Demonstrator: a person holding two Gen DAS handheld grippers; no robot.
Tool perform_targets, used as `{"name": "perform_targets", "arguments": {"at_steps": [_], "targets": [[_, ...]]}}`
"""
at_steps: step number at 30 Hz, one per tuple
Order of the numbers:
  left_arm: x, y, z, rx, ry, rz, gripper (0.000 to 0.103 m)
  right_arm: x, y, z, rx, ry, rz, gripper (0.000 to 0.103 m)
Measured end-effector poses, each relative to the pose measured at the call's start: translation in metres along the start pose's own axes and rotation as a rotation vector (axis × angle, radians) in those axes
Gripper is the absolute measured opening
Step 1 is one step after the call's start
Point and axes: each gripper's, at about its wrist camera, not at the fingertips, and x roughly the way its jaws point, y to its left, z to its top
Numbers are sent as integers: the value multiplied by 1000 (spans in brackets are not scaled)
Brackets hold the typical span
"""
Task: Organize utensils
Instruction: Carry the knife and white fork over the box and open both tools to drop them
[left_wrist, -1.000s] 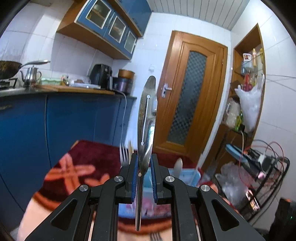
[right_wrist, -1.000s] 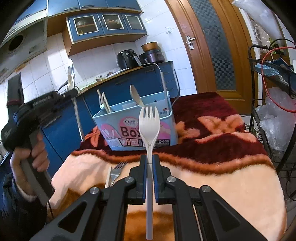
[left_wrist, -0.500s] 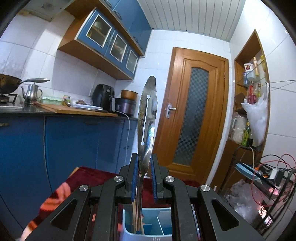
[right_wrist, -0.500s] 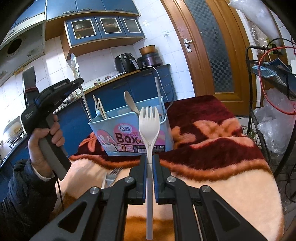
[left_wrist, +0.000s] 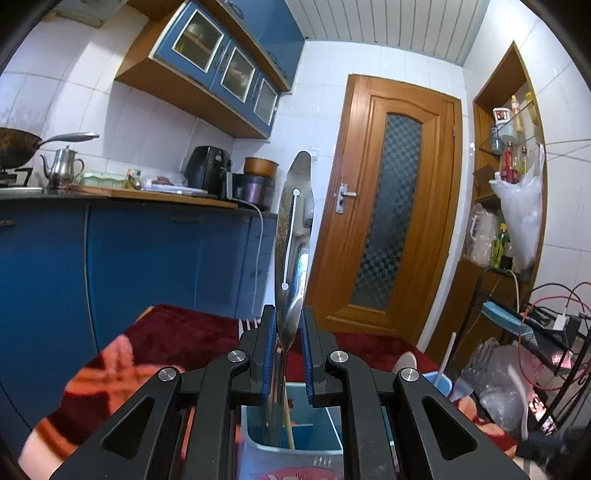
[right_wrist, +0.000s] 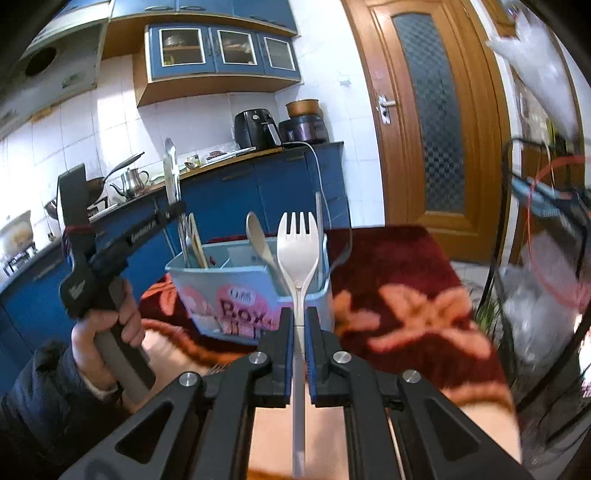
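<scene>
From the left wrist view, my left gripper (left_wrist: 288, 350) had its fingers (left_wrist: 269, 347) pinching a metal utensil (left_wrist: 293, 236) by its narrow neck, the broad handle end with a long slot standing upright above them. The rest of the utensil ran down between the fingers into the pale blue organizer box (left_wrist: 291, 435), beside a wooden chopstick (left_wrist: 288, 424); I could not tell which kind of head it had.

From the right wrist view, my right gripper (right_wrist: 300, 343) had its fingers (right_wrist: 287, 343) pressed onto the stem of a white plastic fork (right_wrist: 298, 251), tines up, held in the air in front of the box (right_wrist: 236, 295). The box sat on a red and peach blanket (right_wrist: 406, 314) and held chopsticks (right_wrist: 195, 240) in its left compartment and a beige spoon (right_wrist: 258, 236) further right. A hand (right_wrist: 107, 332) in a dark sleeve held the left gripper (right_wrist: 173, 210) over the box's left end, metal utensil (right_wrist: 170, 170) upright in it
</scene>
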Motion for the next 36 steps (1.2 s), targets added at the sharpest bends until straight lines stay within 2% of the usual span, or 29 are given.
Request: {"name": "perform_targets", "arguments": {"at_steps": [4, 10, 21, 26, 33, 34, 36], "targets": [[2, -1, -6, 2, 17, -6, 13, 11, 0, 17, 3, -34, 8, 8], [5, -2, -9, 0, 33, -7, 13, 31, -1, 45, 35, -132, 51, 8], [9, 3, -13, -13, 49, -2, 13, 81, 7, 63, 22, -255, 19, 8], [10, 5, -14, -21, 55, 0, 13, 89, 8, 56, 7, -257, 15, 8], [11, 2, -17, -4, 69, -5, 13, 94, 5, 42, -10, -192, -12, 9], [12, 2, -17, -5, 72, -6, 13, 94, 5, 41, -13, -185, -15, 12], [13, 2, -18, -6, 84, -7, 13, 93, 4, 40, -10, -168, -16, 26]]}}
